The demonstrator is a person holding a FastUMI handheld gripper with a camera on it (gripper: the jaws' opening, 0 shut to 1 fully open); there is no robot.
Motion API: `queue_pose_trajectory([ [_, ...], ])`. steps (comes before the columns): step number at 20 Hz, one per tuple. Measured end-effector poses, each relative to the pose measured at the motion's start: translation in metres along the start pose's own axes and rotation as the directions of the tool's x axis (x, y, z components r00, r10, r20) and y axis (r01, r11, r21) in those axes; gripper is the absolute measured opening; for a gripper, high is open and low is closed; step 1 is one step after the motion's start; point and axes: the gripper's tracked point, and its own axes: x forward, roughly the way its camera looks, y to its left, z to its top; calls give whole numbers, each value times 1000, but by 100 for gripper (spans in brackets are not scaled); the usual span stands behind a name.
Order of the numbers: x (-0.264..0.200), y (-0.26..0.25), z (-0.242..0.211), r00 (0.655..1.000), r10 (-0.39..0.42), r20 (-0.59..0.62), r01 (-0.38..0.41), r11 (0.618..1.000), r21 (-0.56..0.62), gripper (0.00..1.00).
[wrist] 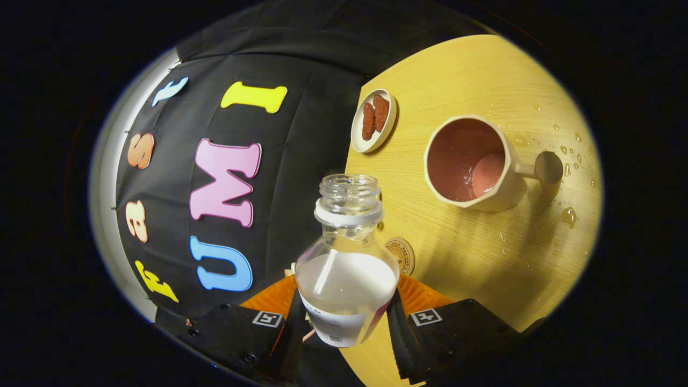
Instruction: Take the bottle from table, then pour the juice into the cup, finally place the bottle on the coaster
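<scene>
Fingers (346, 317) clamped the uncapped bottle (346, 269) by its body, tilted; cup (473, 164) lay beyond, mouth facing, coaster (402, 253) just behind bottle on bench (473, 258).

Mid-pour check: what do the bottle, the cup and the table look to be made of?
Bottle, gripped between the gripper fingers: clear, glossy, likely plastic; threaded open neck, pale liquid visible through it. Cup, beyond the fingers: matte cream outside, pinkish glazed inside with a faceted wall, probably ceramic. Table: light wood or wood-look laminate, fine straight grain, droplets beading near the cup.
</scene>
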Motion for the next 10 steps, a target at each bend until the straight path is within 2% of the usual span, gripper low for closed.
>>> queue_pose_trajectory([
  [6, 12, -14, 8, 999, -30, 19, 26, 981, 193, 71],
  [10, 17, -10, 16, 998, -17, 53, -4, 927, 375, 71],
])
